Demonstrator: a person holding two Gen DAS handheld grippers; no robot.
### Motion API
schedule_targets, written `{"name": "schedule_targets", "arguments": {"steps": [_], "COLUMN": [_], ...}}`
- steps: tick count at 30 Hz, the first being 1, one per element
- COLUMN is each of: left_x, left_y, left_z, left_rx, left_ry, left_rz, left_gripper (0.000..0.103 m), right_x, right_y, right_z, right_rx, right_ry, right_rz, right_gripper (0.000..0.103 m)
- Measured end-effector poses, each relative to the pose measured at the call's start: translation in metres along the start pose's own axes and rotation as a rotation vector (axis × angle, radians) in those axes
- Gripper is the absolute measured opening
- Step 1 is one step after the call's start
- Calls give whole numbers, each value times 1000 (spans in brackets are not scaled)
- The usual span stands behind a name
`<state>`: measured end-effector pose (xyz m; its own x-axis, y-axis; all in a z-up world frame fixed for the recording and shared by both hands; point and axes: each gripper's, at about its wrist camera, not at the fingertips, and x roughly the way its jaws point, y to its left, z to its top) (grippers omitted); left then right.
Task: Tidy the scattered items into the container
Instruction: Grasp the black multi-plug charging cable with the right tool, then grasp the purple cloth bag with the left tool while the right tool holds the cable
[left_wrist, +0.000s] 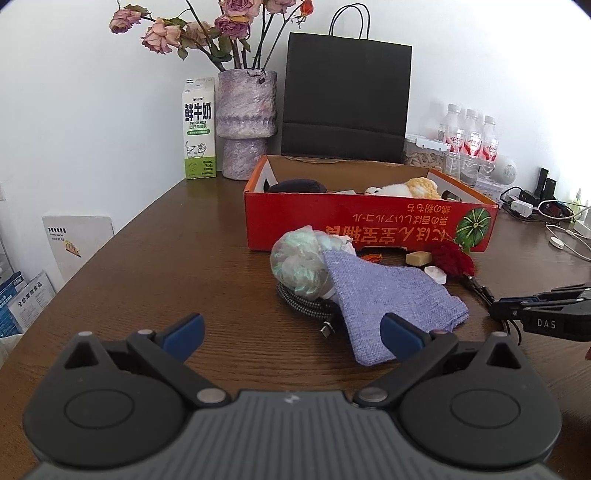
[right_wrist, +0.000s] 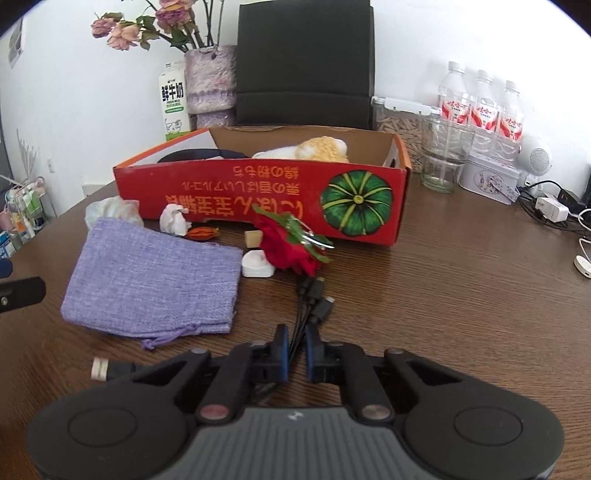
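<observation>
Pinching the black multi-plug cable (right_wrist: 308, 314), the right gripper (right_wrist: 296, 352) has its jaws closed on the cords; the cable runs straight ahead toward the red box (right_wrist: 258, 192), while the left gripper (left_wrist: 291, 334) stands open, empty, near the purple pouch (left_wrist: 388, 299)

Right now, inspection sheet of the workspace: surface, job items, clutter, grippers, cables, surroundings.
Surface: brown wooden table.
Job's things: red cardboard box holds a plush toy; purple pouch, red rose, white case, bagged ball lie outside it.
Clutter: milk carton, vase, black bag, water bottles.
Grippers: left hand-held gripper open, empty; right hand-held gripper shut on black cable bundle.
Cables: charger leads at the far right.
Surroundings: white wall.
</observation>
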<state>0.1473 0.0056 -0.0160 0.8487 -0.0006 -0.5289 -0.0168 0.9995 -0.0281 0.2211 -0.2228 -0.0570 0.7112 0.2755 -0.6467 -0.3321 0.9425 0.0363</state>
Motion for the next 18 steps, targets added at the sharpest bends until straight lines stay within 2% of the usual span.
{"name": "schedule_targets", "arguments": {"steps": [5,9,10,11,13,14,16,17,18], "left_x": [14,35,40,44,54,59,66,66,65], "left_y": [-20,-32,-33,-35,-38,-38,-39,-40,-41], "left_z": [9,15,16,18,20,20,20,20,19], "left_rx": [32,25,21,18,14,5,-13,-12,0], "left_ry": [27,58,59,62,81,90,104,97,87], "left_rz": [-53,-48,-48,-44,-35,-36,-45,-46,-38], "left_gripper": [103,103,100,95,77,72,47,42,25], "right_x": [-5,-8,-8,-8,-8,-8,-8,-9,-9], "right_y": [-12,-20,-22,-23,-27,-27,-26,-25,-24], "right_z": [-2,-2,-2,-2,-3,-4,-5,-6,-6], "right_rx": [-1,-9,-8,-10,-4,-3,-10,-16,-22], "right_ry": [-24,-39,-43,-47,-49,-52,-55,-58,-60], "right_rz": [5,6,4,3,13,16,21,23,22], "right_gripper": [1,1,1,1,1,1,1,1,1]}}
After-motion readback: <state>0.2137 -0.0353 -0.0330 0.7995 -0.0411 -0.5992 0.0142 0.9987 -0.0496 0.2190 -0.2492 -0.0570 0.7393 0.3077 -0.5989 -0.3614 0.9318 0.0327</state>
